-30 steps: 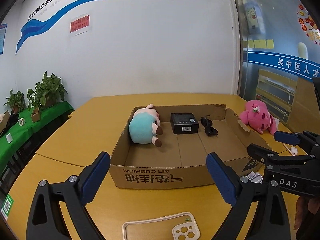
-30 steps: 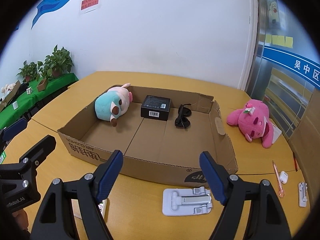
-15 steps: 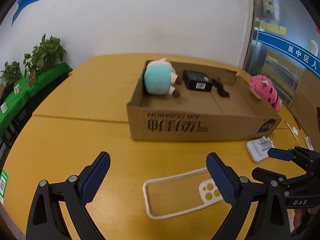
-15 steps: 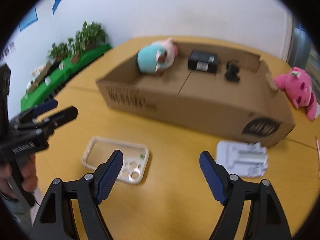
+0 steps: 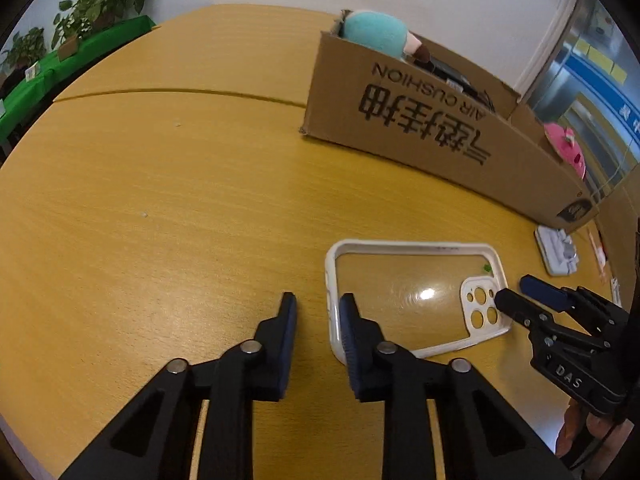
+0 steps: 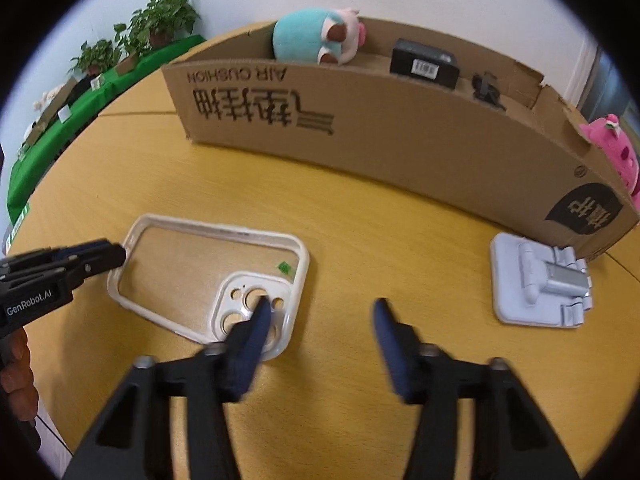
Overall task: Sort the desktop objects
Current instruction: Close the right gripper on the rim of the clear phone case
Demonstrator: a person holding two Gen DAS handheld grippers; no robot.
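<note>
A clear phone case with a white rim (image 5: 416,246) (image 6: 216,232) lies flat on the yellow table. My left gripper (image 5: 318,308) straddles the case's short plain end. Its jaws are closing with the rim between them, one finger outside and one inside, and a gap still shows. My right gripper (image 6: 322,312) is at the camera-cutout end, jaws closing, with the left finger over the cutouts and that end's rim between the fingers, unpressed. Each gripper shows in the other's view: right gripper (image 5: 512,290), left gripper (image 6: 120,254).
A low cardboard box (image 5: 420,120) (image 6: 360,132) stands behind the case. It holds a teal plush (image 6: 308,36), a black box (image 6: 424,62) and sunglasses (image 6: 486,88). A white phone stand (image 6: 536,280) lies to the right and a pink plush (image 6: 612,144) beyond the box.
Both grippers have come down toward the table and tipped downward onto the phone case. Both pairs of jaws have narrowed from wide open.
</note>
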